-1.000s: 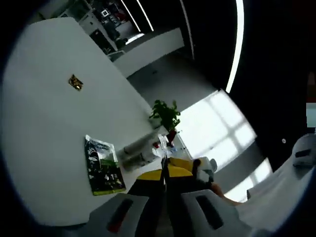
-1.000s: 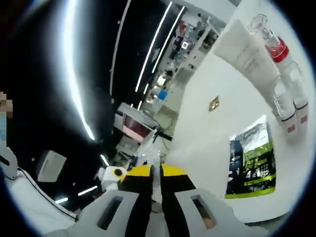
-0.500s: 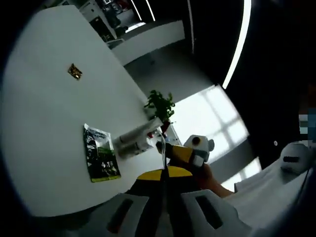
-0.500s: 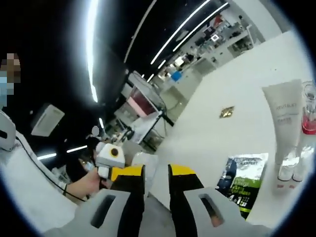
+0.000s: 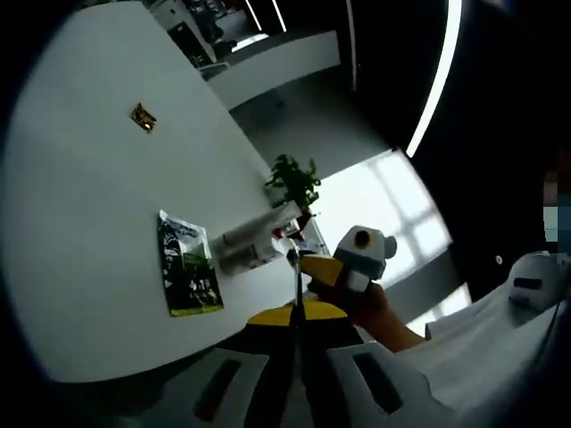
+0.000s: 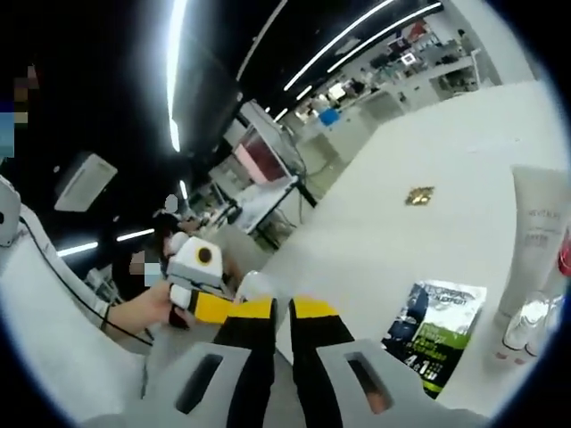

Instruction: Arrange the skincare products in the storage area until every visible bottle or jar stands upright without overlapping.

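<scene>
A white tube [image 6: 535, 234] stands on the white table [image 6: 419, 259] with small clear bottles [image 6: 526, 323] and a red-topped bottle [image 6: 564, 259] beside it. The same tube [image 5: 264, 228] and bottles [image 5: 260, 257] form a cluster in the left gripper view, in front of a small plant [image 5: 294, 183]. My left gripper [image 5: 297, 314] is shut on nothing, short of the table's edge. My right gripper [image 6: 282, 312] also has its jaws together, empty, off the table's near edge. Each gripper appears in the other's view, held in a hand: the right gripper [image 5: 350, 264] and the left gripper [image 6: 200, 282].
A green and black sachet [image 6: 434, 330] lies flat near the table edge, with a small gold packet [image 6: 418, 194] farther in. They appear again as the sachet [image 5: 189, 276] and gold packet [image 5: 143, 116]. Beyond the table are shelves, desks and ceiling light strips. A person's white sleeve [image 5: 500, 330] is close.
The right gripper's jaws stood apart half a second ago and are together now. Both cameras have swung, and the left gripper now appears in the right view.
</scene>
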The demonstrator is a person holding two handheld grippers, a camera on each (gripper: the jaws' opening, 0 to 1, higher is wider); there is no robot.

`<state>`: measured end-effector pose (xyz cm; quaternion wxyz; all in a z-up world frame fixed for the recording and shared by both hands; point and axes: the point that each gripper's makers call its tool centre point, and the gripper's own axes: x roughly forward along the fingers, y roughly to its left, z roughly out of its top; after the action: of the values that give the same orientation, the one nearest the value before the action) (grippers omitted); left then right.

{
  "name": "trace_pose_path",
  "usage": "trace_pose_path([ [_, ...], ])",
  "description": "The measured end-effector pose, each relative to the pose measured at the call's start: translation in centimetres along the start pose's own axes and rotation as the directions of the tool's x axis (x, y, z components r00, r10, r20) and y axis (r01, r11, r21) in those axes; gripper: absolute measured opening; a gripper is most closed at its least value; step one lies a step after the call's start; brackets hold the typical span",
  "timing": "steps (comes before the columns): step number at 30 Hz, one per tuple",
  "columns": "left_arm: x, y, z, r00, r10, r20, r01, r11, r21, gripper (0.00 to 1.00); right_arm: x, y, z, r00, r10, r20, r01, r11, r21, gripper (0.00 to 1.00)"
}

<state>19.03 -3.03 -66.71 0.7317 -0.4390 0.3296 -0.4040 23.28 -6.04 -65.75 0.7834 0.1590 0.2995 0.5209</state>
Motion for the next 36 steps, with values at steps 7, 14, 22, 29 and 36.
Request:
trace_pose_path([
  [7,-0.1,1.7,-0.3,0.997,0.070,-0.029,-0.071,0.997,-0.019,0.01,1.0,-0.6,-0.9,0.996,-0.067,-0.058,0.062,0.995,-0.077,0.01],
  [14,0.1,5.5,-1.0,0.969,0.225,-0.106,-0.226,0.974,0.006,0.01,2.3,-2.0,-2.3,0.983,-0.140,-0.120,0.125,0.984,-0.124,0.01],
  [22,0.0,9.2,-1.5,0.906,0.375,-0.198,-0.378,0.926,0.028,0.00,4.4,-4.6,-4.9,0.951,-0.214,-0.225,0.179,0.970,-0.166,0.01],
  [29,0.0,12.1,-1.6,0.850,0.452,-0.271,-0.454,0.889,0.061,0.00,5.8,-6.4,-7.3,0.920,-0.257,-0.295,0.203,0.958,-0.200,0.01],
  [36,0.1,14.4,-2.5,0.818,0.487,-0.306,-0.506,0.862,0.022,0.00,6.9,-8.5,-8.9,0.894,-0.292,-0.340,0.215,0.945,-0.246,0.01],
])
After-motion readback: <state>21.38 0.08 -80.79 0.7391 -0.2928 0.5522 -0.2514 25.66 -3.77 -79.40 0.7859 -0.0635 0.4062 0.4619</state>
